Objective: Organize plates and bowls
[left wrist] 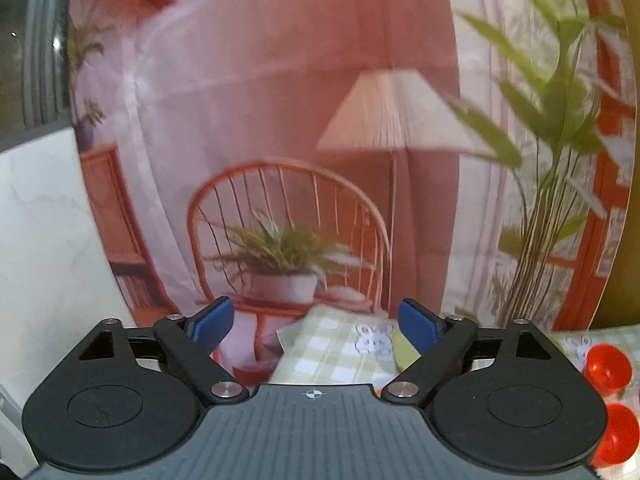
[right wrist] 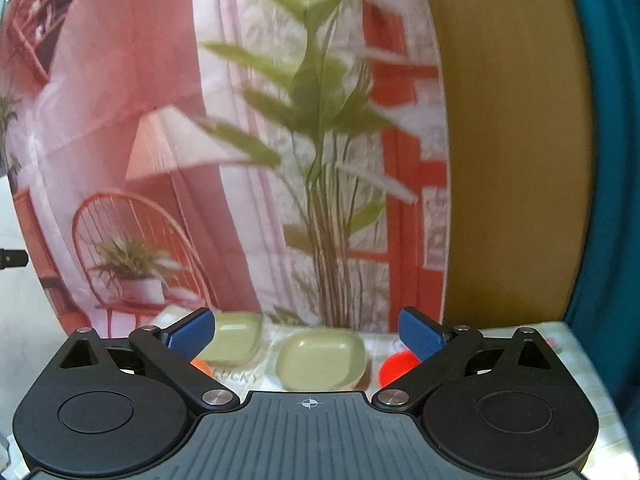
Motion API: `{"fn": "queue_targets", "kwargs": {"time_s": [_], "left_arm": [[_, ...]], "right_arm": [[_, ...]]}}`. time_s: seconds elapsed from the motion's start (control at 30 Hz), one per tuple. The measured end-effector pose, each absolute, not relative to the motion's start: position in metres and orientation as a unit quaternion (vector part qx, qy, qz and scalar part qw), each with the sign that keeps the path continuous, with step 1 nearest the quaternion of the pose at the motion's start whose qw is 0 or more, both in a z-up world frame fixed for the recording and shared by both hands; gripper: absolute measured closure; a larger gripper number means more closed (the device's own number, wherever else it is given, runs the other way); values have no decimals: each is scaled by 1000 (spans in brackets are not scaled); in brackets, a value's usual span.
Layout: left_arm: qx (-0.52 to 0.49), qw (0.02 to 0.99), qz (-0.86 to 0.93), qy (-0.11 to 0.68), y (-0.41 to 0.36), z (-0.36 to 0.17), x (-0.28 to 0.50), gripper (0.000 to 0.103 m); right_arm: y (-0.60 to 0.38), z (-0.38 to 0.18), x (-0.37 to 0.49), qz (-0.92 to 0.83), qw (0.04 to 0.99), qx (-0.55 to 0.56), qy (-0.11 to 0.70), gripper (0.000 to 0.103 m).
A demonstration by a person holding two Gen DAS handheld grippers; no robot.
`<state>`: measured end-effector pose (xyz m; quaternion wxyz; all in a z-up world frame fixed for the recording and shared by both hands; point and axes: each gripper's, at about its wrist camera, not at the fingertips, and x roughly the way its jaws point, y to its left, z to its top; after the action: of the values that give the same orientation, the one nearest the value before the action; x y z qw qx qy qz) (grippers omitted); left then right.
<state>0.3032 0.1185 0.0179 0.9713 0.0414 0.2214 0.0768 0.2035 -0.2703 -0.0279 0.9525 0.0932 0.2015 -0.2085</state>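
In the right wrist view, two pale green square plates sit on the tablecloth: one [right wrist: 322, 360] straight ahead between the fingers, another [right wrist: 236, 338] further left. A red bowl [right wrist: 396, 366] lies by the right finger, and an orange-red one [right wrist: 202, 366] peeks out behind the left finger. My right gripper [right wrist: 308, 338] is open and empty above them. In the left wrist view, two red bowls [left wrist: 608, 368] [left wrist: 618, 434] sit at the far right. My left gripper [left wrist: 316, 326] is open and empty over the green checked tablecloth [left wrist: 332, 354].
A printed backdrop [left wrist: 280, 120] of a pink room with chair, lamp and plants hangs right behind the table. A white wall [left wrist: 40, 240] is at the left. A brown board [right wrist: 512, 140] and a teal cloth [right wrist: 616, 160] stand at the right.
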Motion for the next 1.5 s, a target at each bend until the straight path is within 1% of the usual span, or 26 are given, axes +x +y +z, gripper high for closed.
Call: {"fn": "queue_targets", "kwargs": {"time_s": [0.07, 0.2, 0.33, 0.47, 0.6, 0.7, 0.93, 1.0, 1.17, 1.23, 1.3, 1.37, 1.4, 1.47, 1.5], "left_arm": [[39, 968, 64, 240, 120, 3, 314, 17], [33, 961, 44, 269, 120, -26, 328, 18], [30, 955, 20, 294, 109, -49, 347, 22], [15, 954, 3, 299, 104, -55, 365, 23], [13, 955, 1, 297, 100, -56, 379, 23], [18, 955, -1, 296, 98, -55, 387, 23], [22, 955, 6, 297, 107, -58, 414, 23], [15, 954, 6, 299, 113, -61, 426, 23], [-14, 950, 1, 312, 122, -85, 466, 23], [-18, 946, 1, 324, 123, -100, 487, 23], [-14, 942, 2, 335, 123, -114, 506, 23], [-10, 938, -3, 346, 121, -128, 523, 25], [-7, 936, -14, 352, 120, -135, 530, 26], [5, 929, -17, 371, 117, -151, 547, 37], [8, 926, -16, 378, 116, -156, 552, 38]], "right_arm": [[-272, -42, 213, -199, 951, 98, 216, 9], [-272, -68, 222, -196, 945, 96, 243, 10], [-279, -86, 215, -206, 939, 87, 262, 15], [-301, -93, 215, -222, 929, 85, 283, 17], [-317, -91, 220, -232, 927, 94, 280, 19], [-319, -90, 230, -227, 930, 94, 274, 23], [-315, -95, 273, -193, 935, 100, 281, 32], [-314, -96, 289, -180, 938, 105, 277, 33], [-310, -111, 340, -149, 946, 122, 261, 34], [-308, -123, 366, -136, 946, 124, 268, 40], [-306, -137, 392, -123, 945, 125, 275, 42], [-306, -152, 420, -117, 942, 131, 286, 44], [-305, -158, 431, -116, 940, 132, 294, 48], [-305, -172, 454, -113, 935, 136, 308, 51], [-305, -179, 464, -120, 936, 135, 302, 54]]}}
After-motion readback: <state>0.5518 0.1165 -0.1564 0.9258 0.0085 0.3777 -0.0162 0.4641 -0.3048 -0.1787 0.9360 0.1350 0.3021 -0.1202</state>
